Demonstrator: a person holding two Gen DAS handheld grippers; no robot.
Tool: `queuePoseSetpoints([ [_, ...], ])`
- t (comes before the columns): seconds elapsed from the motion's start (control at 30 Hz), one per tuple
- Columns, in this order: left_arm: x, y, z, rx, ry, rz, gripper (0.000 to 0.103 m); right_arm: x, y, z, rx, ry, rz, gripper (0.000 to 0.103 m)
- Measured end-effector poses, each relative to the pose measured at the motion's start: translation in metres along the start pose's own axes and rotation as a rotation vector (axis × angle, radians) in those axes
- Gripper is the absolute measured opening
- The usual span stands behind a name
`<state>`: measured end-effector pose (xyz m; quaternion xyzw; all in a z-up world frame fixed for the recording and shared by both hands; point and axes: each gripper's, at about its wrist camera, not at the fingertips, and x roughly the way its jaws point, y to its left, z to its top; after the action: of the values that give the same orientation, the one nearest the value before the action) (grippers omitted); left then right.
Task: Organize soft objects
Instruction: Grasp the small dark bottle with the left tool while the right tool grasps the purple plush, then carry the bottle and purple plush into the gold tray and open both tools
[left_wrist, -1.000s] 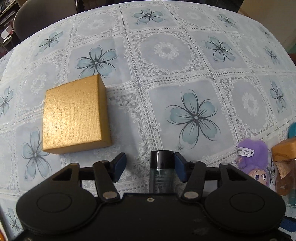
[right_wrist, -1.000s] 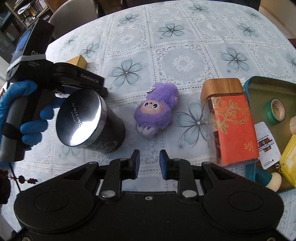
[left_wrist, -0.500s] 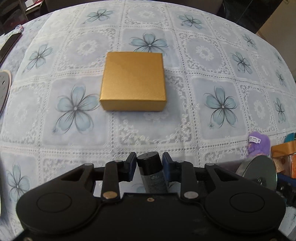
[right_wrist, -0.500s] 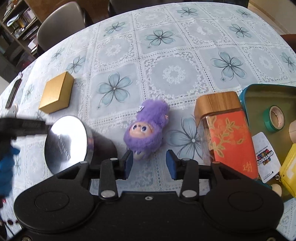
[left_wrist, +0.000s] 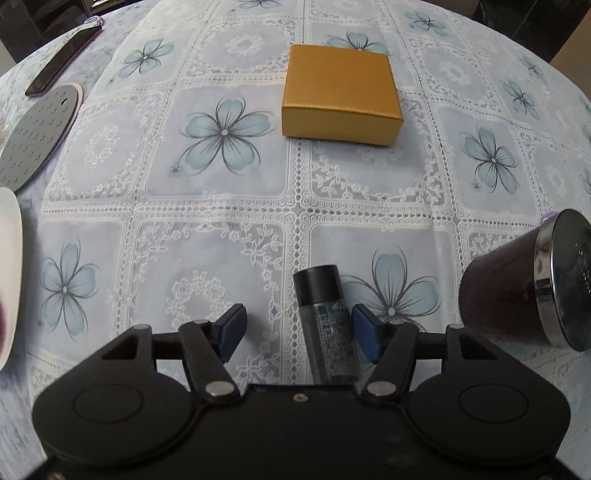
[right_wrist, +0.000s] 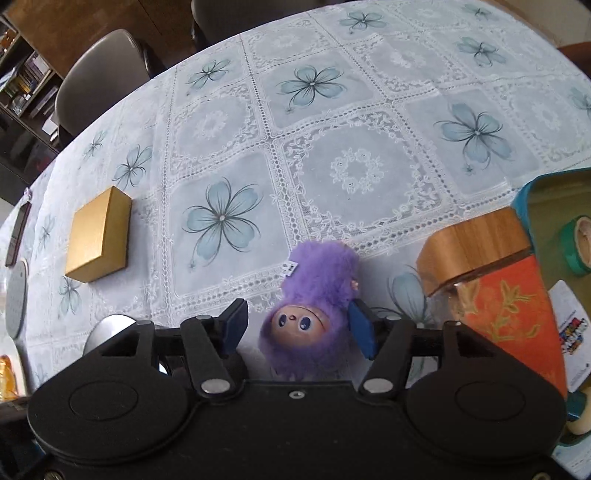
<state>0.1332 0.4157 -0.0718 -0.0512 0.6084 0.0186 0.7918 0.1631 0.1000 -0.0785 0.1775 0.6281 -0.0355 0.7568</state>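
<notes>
Our right tongs (right_wrist: 297, 326), just opening, straddle the purple doll (right_wrist: 314, 310) ungripped and may pinch only fur, while our left tongs (left_wrist: 297, 328), just released, could topple the small bottle (left_wrist: 327, 325).

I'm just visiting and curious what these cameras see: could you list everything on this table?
Fluffy plush doll: one, purple, between the right jaws, untouched.
Small dark bottle: one, black-capped, between the left jaws, against one pad.
Flat cardboard box: one, gold, mid-table.
Dark jar with mirrored lid: one, lying sideways.
Wooden-lidded jar: one, orange label.
Open tin: one, teal, holding tape.
Phone: one, dark, table edge.
Left gripper: black, jaws just opened.
Right gripper: black, jaws just opened.
</notes>
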Motion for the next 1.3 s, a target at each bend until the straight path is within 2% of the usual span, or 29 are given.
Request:
queuePoseSetpoints([
  [0.23,-0.002,-0.007,-0.011,-0.023,-0.033,0.034,0.058,0.01,-0.013,0.001,0.091,0.068,0.071,0.061],
  [0.3,-0.001,-0.01,-0.011,-0.029,-0.037,0.035,0.047,0.009,-0.012,0.001,0.086,0.07,0.071,0.058],
  [0.37,-0.001,-0.011,-0.011,-0.04,-0.038,0.021,0.042,0.009,-0.013,0.002,0.097,0.076,0.078,0.055],
  [0.47,-0.003,-0.011,-0.012,-0.05,-0.034,-0.014,0.024,0.011,-0.019,0.001,0.145,0.084,0.079,0.056],
  [0.53,-0.004,-0.014,-0.014,-0.051,-0.029,-0.03,0.024,0.013,-0.021,0.0,0.161,0.103,0.074,0.052],
  [0.67,-0.008,-0.019,-0.022,-0.058,-0.016,-0.062,0.024,0.013,-0.014,-0.001,0.113,0.103,0.044,0.046],
  [0.97,-0.02,-0.03,-0.063,-0.05,0.028,-0.104,0.024,-0.017,-0.012,-0.027,0.033,0.129,0.035,0.046],
  [1.3,-0.037,-0.034,-0.115,-0.031,0.069,-0.127,0.024,-0.049,0.0,-0.099,-0.263,0.185,0.012,0.046],
])
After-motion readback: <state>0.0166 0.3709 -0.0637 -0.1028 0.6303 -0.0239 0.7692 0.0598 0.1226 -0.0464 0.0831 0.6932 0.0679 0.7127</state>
